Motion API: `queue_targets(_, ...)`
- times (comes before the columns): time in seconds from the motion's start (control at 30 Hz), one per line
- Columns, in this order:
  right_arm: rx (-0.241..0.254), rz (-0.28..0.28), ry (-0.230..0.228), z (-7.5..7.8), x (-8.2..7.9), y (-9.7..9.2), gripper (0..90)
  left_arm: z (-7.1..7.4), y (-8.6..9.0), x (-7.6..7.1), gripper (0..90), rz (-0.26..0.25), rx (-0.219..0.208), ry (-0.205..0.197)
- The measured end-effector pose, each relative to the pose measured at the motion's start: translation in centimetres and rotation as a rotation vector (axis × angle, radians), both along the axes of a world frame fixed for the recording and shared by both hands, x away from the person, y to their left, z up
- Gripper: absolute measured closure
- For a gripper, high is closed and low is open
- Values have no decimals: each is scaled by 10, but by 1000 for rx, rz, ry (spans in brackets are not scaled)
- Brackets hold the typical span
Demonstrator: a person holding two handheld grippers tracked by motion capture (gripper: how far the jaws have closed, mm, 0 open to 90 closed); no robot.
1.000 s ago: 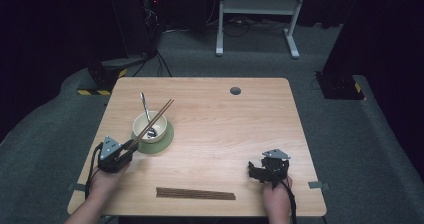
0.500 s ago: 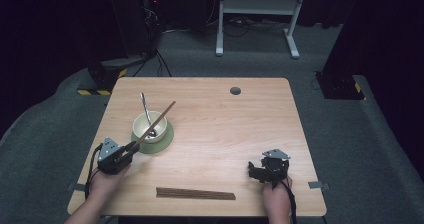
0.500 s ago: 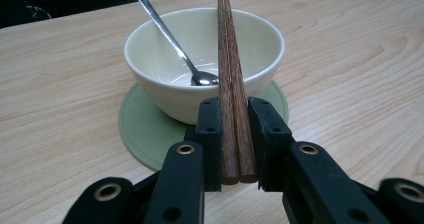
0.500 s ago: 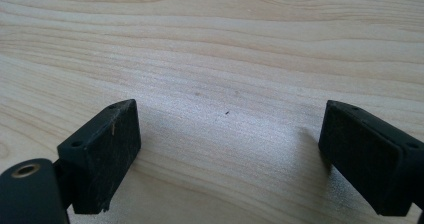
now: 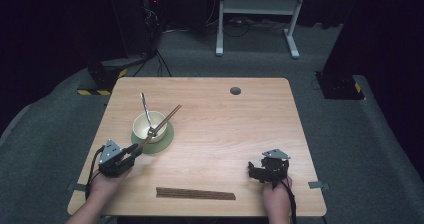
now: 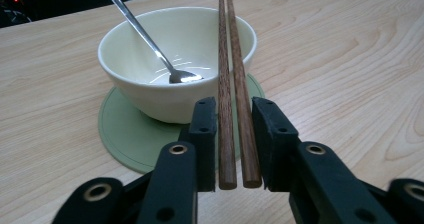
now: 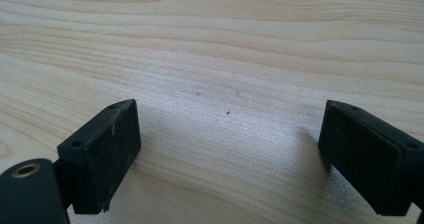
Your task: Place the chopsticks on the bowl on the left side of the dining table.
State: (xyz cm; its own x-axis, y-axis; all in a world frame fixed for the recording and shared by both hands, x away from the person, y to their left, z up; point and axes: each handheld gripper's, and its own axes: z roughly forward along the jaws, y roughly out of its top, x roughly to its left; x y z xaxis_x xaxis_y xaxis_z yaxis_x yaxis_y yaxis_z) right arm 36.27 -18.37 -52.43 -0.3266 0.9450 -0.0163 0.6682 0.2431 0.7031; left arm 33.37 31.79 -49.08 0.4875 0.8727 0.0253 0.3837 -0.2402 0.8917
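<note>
A pair of brown chopsticks [image 5: 164, 121] [image 6: 230, 79] lies across the rim of a cream bowl [image 5: 150, 122] [image 6: 145, 54]. Their near ends sit between the jaws of my left gripper [image 5: 134, 148] [image 6: 233, 106]. Those jaws have just been opening and stand loosely beside the sticks, with a slit of space between the two sticks. The bowl rests on a green coaster [image 5: 168, 141] [image 6: 125, 139] and holds a metal spoon [image 5: 145, 109] [image 6: 137, 31]. My right gripper [image 5: 254, 171] [image 7: 230, 129] rests open on bare wood at the table's near right.
More brown chopsticks [image 5: 195, 194] lie side by side along the near edge of the wooden table [image 5: 240, 129]. A round grommet hole [image 5: 235, 90] is near the far edge. Dark floor, a white desk frame [image 5: 255, 14] and cables lie beyond the table.
The far tips of the chopsticks have drifted slightly right and down onto the bowl's rim. Both hands have kept their places.
</note>
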Motion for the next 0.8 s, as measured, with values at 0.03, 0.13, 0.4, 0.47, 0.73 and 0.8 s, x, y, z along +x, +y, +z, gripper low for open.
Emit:
queue_targets(0.03,0,-2,1,0,0,0,97,0,0,0,689,3,1,0)
queue_targets(0.13,2,0,2,0,-1,0,98,0,2,0,638,21,0,1)
queue_targets(0.4,1,2,2,0,-2,0,99,1,13,2,609,63,-11,-3)
queue_targets(0.47,-9,1,-1,1,-3,1,99,2,16,3,608,69,-17,-3)
queue_targets(0.73,12,42,-56,25,-9,24,100,3,27,6,582,117,-33,-3)
queue_targets(0.8,28,68,-74,33,-10,33,100,4,30,7,583,137,-37,-3)
